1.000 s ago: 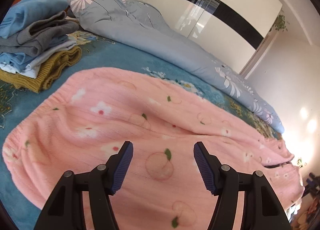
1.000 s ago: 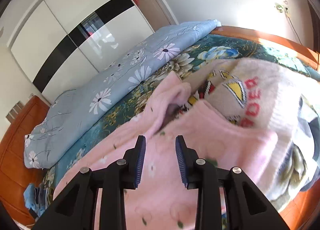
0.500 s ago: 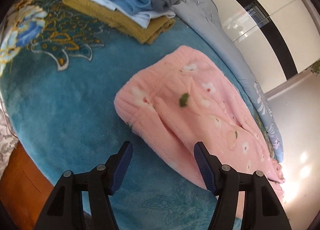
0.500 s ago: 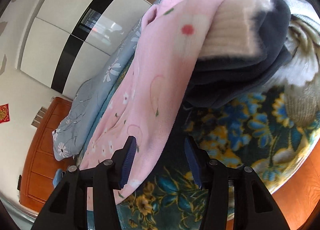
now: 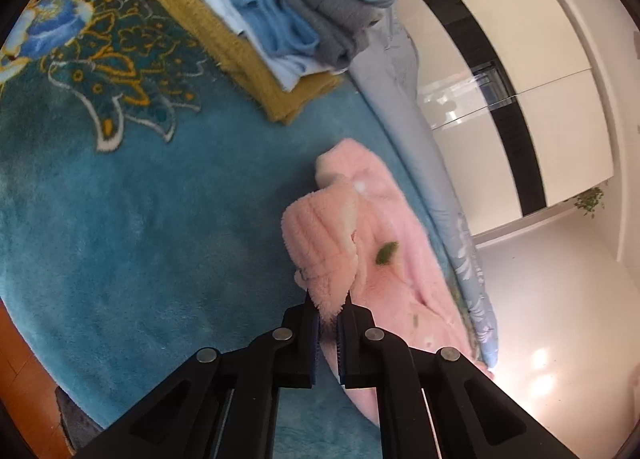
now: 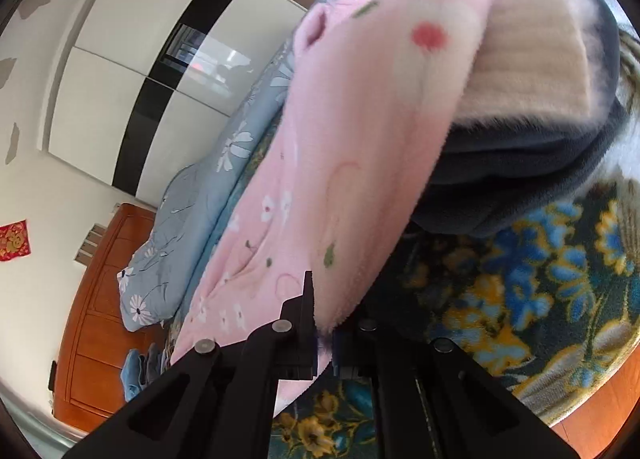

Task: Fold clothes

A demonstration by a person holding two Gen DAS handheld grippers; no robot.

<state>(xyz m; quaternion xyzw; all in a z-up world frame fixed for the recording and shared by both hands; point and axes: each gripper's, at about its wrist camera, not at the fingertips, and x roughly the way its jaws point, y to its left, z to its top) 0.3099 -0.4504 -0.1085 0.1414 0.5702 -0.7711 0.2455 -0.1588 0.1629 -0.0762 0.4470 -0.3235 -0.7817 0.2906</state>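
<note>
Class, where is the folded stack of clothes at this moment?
Left wrist view, upper left: folded stack sits on the teal blanket, beyond the pink garment, beside the grey-blue quilt.

The left wrist camera sits just behind the left tongs (image 5: 328,333) and looks down along them, close over the bed (image 5: 132,219), toward the stack of folded clothes (image 5: 276,15) and the wardrobe (image 5: 516,71) beyond. The right wrist camera looks along the right tongs (image 6: 332,335) from low at the bed's other end, tilted, very near the cloth. Both views share the pink garment (image 5: 384,235) (image 6: 344,155), the grey-blue quilt (image 5: 420,131) (image 6: 208,195) and the wardrobe (image 6: 132,99).
</note>
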